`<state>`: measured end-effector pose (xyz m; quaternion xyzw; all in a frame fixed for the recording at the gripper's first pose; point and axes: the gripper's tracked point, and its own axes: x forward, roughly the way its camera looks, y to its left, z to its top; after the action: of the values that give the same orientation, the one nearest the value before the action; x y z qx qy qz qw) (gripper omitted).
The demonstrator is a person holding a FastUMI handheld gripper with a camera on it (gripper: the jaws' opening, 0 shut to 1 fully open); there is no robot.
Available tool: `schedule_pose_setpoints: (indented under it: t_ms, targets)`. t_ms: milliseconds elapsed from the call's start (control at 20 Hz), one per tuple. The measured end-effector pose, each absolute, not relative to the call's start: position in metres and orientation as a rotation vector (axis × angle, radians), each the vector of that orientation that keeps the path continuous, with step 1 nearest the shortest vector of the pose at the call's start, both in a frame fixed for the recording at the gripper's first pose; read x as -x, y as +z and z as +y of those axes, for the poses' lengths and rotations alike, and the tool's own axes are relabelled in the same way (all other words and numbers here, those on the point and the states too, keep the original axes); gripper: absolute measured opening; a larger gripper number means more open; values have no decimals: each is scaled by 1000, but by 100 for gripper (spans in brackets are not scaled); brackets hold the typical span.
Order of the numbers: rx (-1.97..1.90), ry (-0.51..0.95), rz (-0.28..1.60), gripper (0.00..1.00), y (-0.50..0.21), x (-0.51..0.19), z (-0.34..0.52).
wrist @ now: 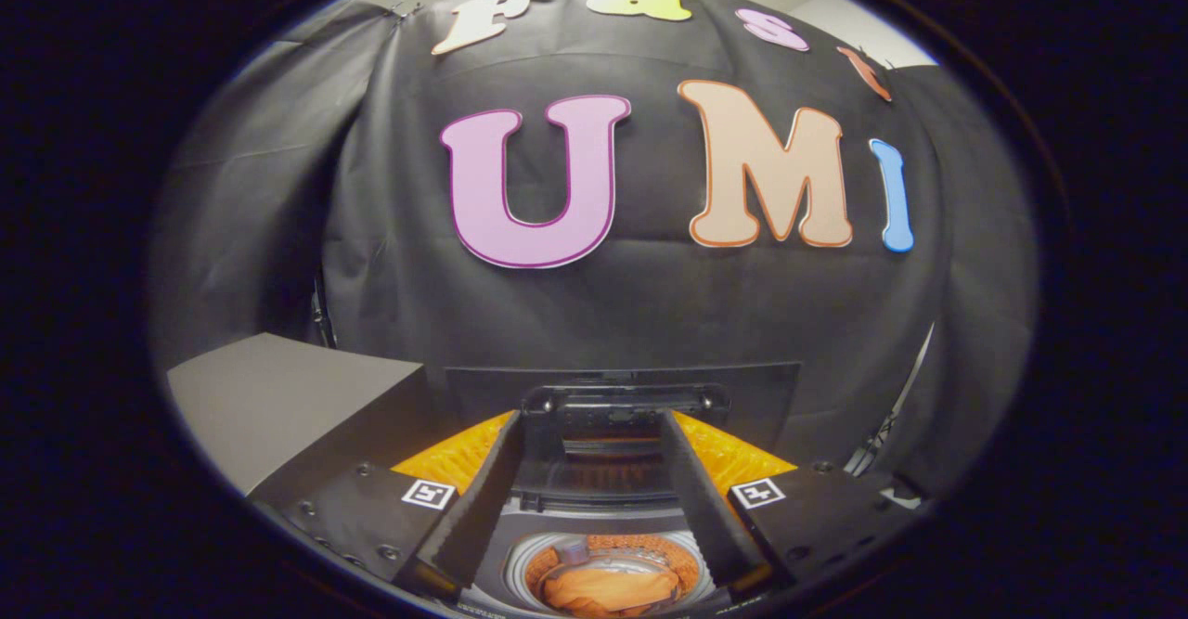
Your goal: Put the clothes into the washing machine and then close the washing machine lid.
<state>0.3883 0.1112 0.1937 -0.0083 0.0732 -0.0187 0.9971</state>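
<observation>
Orange clothes (608, 589) lie in the washing machine (520, 554) drum; lid (622, 406) upright, unclosed. My gripper (594, 582) spread wide, holding nothing.

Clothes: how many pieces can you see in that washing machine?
1. A single orange garment lies in the drum of the washing machine, below and between the open gripper fingers, which hold nothing. More could be hidden underneath it.
</observation>
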Motion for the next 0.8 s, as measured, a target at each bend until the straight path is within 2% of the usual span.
schedule_pose_setpoints:
  t_ms: [800]
  targets:
    - [18, -59, 140, 92, 190, -509, 98]
